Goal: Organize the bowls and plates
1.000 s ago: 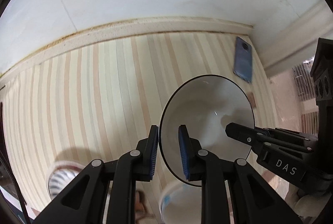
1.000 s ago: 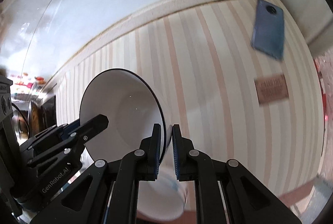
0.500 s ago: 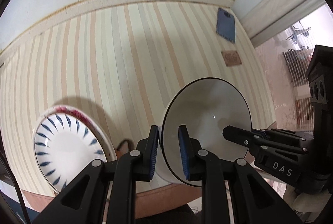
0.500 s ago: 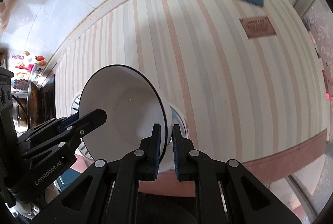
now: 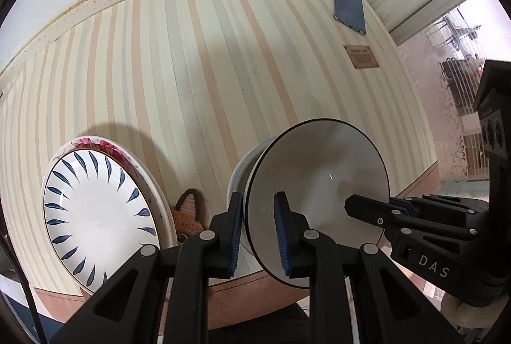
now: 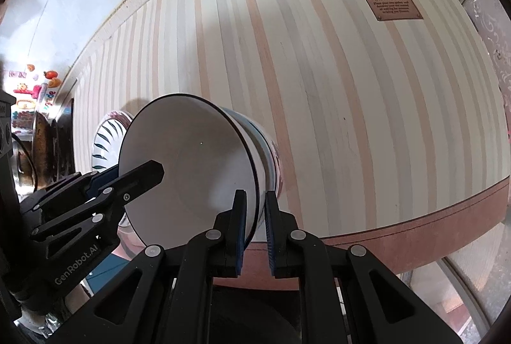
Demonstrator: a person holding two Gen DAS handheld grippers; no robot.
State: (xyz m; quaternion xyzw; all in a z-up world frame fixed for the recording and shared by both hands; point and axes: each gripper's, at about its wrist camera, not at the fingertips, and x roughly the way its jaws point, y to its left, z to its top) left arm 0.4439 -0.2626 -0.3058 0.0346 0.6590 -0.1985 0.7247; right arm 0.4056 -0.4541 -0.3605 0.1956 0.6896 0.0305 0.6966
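We hold a white bowl with a thin dark rim (image 5: 319,184) between our two grippers, near the front edge of the striped table (image 5: 223,72). Its mouth faces us and its base points away, toward a second bowl (image 5: 238,181) that sits just behind it, so the coming move is probably to nest one in the other.

The left gripper (image 5: 257,229) pinches the bowl's left rim, one finger inside and one outside. The right gripper (image 6: 254,227) clamps the opposite rim in the same way. Both are closed on the bowl, and neither is clearly nearer to the stack.

To the left lies a plate with blue leaf marks (image 5: 95,216), on a pink-flowered plate (image 5: 105,146).
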